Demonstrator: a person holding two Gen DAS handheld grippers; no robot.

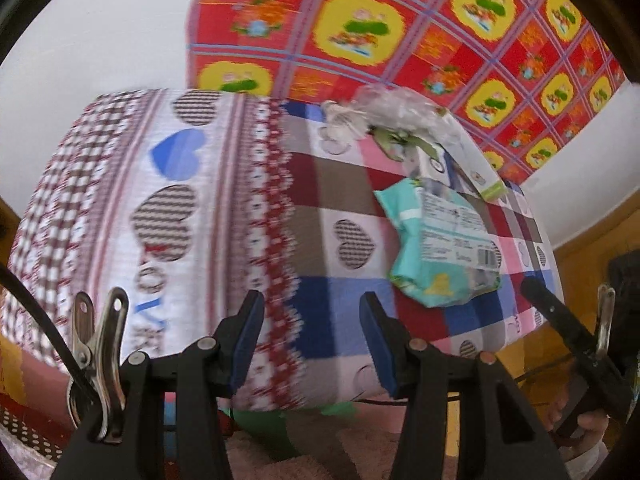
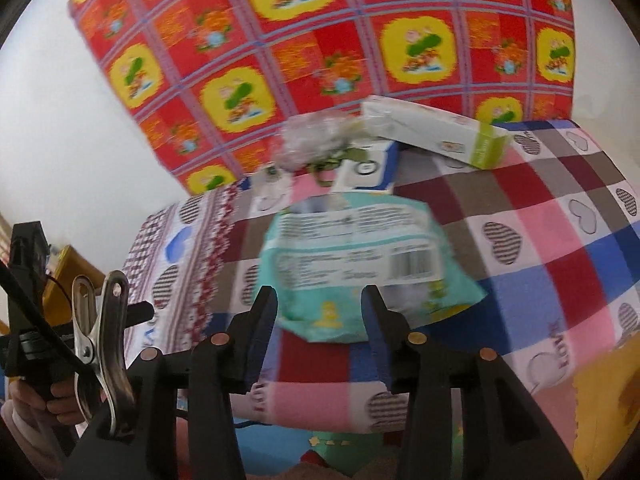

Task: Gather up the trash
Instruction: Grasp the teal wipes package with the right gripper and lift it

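Bed (image 2: 560,264): teal packet (image 2: 352,264) before right gripper (image 2: 320,320)

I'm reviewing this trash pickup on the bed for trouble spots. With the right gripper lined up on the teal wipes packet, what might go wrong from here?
1. The crumpled teal plastic wipes packet lies ahead of the open right gripper; soft film may slip from the pads.
2. It rests on the loose checked heart-print bedcover, which closing jaws might pinch too.
3. The clear crinkled plastic bag and long white carton with a green end crowd behind; pushing the packet could scatter them.
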